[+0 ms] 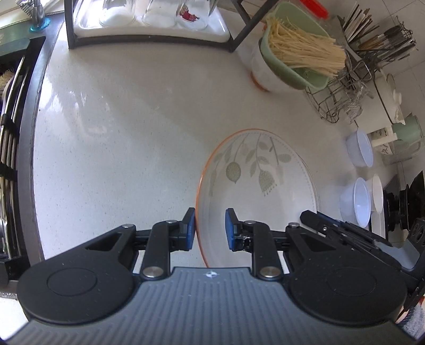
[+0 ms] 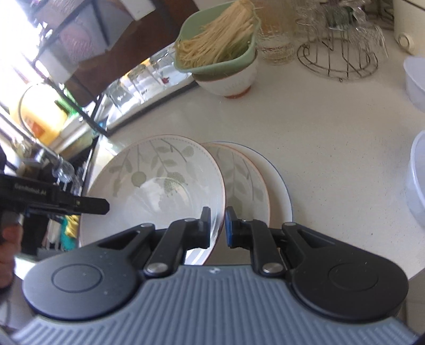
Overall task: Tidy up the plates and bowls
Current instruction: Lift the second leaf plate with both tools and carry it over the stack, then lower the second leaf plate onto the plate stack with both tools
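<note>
My right gripper (image 2: 217, 225) is clamped on the near rim of the leaf-print plate (image 2: 159, 185); my left gripper (image 1: 210, 228) pinches its opposite rim. The plate hangs tilted above two more plates (image 2: 265, 185) on the desk (image 2: 318, 132). Glazed ceramic: stiff, heavy, slippery, breakable, best held at the rim. Both pad contacts are partly hidden.

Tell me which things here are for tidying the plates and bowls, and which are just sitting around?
For the job: leaf-pattern plate, two plates under it, pale bowls.

Just sitting around: green strainer of noodles, wire rack, glasses tray.
</note>
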